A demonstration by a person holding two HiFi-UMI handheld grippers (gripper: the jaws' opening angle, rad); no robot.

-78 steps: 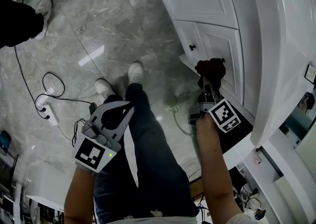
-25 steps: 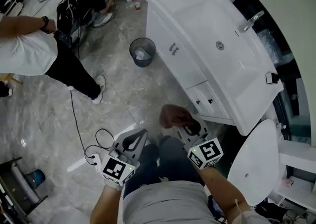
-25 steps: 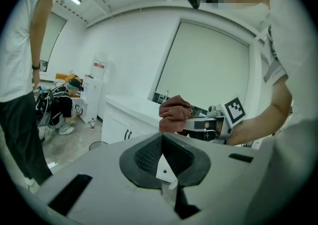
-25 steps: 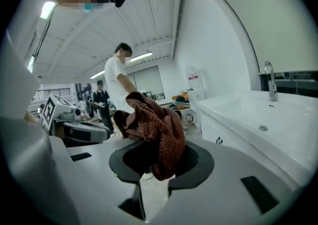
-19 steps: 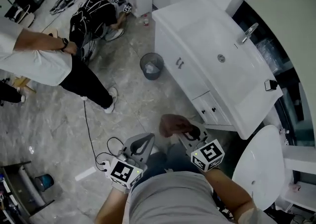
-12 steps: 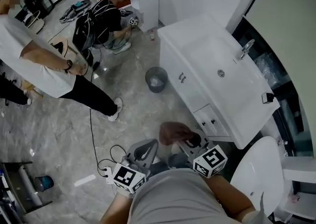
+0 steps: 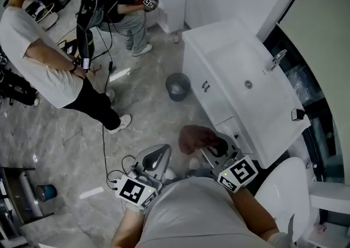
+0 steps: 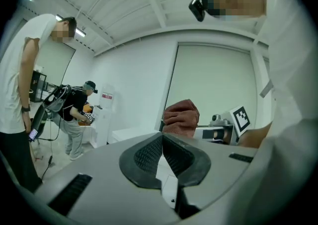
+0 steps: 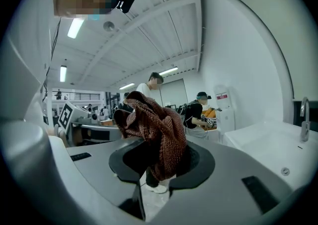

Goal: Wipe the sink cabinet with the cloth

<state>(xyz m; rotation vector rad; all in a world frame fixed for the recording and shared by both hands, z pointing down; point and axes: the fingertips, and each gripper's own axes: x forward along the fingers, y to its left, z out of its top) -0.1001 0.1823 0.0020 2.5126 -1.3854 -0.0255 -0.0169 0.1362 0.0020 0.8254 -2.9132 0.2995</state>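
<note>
The white sink cabinet [image 7: 212, 89] stands at the right of the head view, with its basin top [image 7: 236, 61] and faucet [image 7: 275, 58]. A crumpled brown cloth [image 7: 194, 136] is held in the air in front of the cabinet's near end, apart from it. My right gripper [image 7: 210, 145] is shut on that cloth [image 9: 159, 134]; the basin [image 9: 263, 144] shows to its right. My left gripper [image 7: 158, 155] is held beside it over the floor, jaws together with nothing between them. From the left gripper [image 8: 162, 137] view, the cloth [image 8: 181, 115] sits ahead.
A round waste bin [image 7: 178, 86] stands on the grey tiled floor by the cabinet front. A person in a white shirt [image 7: 41, 61] stands at the left, another [image 7: 117, 3] bends at the back. A white toilet lid [image 7: 279, 186] is at my right. A cable [image 7: 104, 148] crosses the floor.
Three seconds ago the cloth was pressed against the lower cabinet door. I have since risen and drawn back; in the last second both grippers kept their pose while the view shifted.
</note>
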